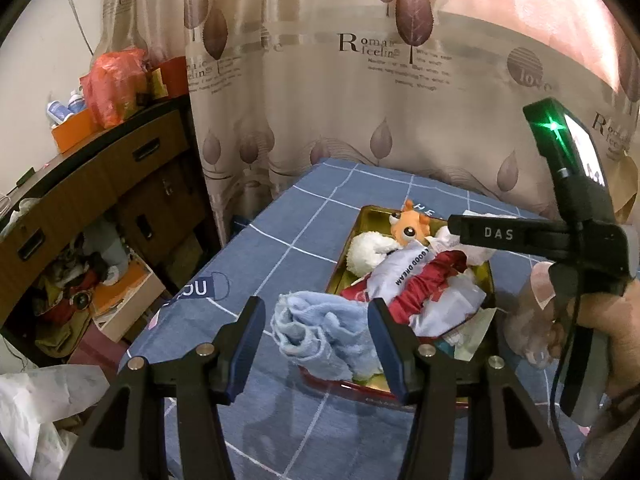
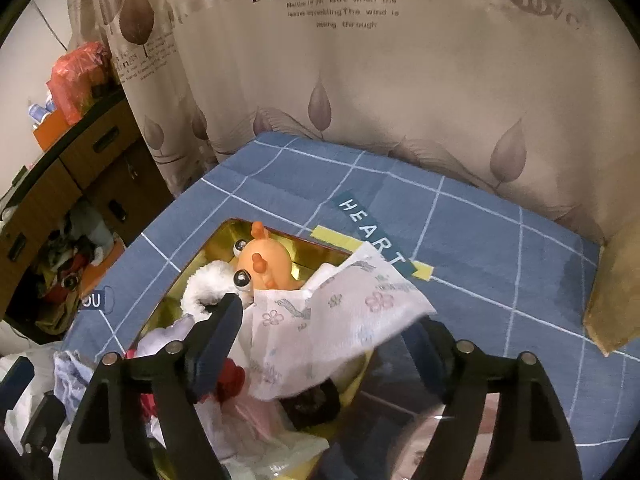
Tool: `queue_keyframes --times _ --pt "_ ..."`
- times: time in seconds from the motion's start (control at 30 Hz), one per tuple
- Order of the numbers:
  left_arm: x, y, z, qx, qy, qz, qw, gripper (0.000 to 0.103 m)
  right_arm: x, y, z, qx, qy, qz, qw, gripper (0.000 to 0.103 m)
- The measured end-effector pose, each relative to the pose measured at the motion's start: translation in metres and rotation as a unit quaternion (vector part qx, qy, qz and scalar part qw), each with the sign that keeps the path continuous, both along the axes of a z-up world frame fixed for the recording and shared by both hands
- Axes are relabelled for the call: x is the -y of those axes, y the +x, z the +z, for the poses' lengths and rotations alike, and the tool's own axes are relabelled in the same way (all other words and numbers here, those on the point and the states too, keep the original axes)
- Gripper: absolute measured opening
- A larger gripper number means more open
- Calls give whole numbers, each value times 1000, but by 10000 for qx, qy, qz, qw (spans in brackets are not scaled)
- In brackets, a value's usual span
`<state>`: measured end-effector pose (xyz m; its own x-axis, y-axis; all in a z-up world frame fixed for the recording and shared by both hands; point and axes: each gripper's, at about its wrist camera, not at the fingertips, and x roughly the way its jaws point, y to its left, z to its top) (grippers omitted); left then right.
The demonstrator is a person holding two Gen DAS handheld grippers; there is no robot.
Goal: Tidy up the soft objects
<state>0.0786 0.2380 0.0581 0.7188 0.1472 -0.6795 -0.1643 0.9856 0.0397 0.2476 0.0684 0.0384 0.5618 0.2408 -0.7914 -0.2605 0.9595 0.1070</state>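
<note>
While my left gripper [image 1: 316, 344] hangs wide open around the blue towel [image 1: 320, 328] draped over the tin's [image 1: 344, 264] near rim, my right gripper [image 2: 328, 344] stands open at the floral cloth [image 2: 340, 312]. Both look limp and light; I'd pinch a bunched fold.

We see a leaf-print curtain [image 1: 320, 80], a wooden dresser [image 1: 100, 184], and perhaps an orange plastic bag [image 1: 110, 84] on it.
</note>
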Motion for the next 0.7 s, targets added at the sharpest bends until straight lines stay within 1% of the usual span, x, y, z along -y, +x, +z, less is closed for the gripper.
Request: queue_keyframes --times 0.03,0.1,0.27,0.4,0.6,0.7 --pt "1 -1 0 2 1 -6 10000 54 1 -1 1 16 -33 2 10000 84" --pt "2 -2 1 23 9 -23 10000 54 2 -3 3 -13 -51 -1 10000 86" --pt "4 -3 2 38 12 -35 10000 54 3 -10 4 -27 -44 19 10000 86" --pt "6 -4 5 56 -24 -47 10000 54 5 -16 9 30 -101 35 9999 89" --pt "11 -7 8 60 -15 -91 9999 54 14 -38 27 201 -65 21 9998 91" --pt "11 -7 8 64 -25 -103 9999 54 19 -52 37 323 -120 -51 9994 96"
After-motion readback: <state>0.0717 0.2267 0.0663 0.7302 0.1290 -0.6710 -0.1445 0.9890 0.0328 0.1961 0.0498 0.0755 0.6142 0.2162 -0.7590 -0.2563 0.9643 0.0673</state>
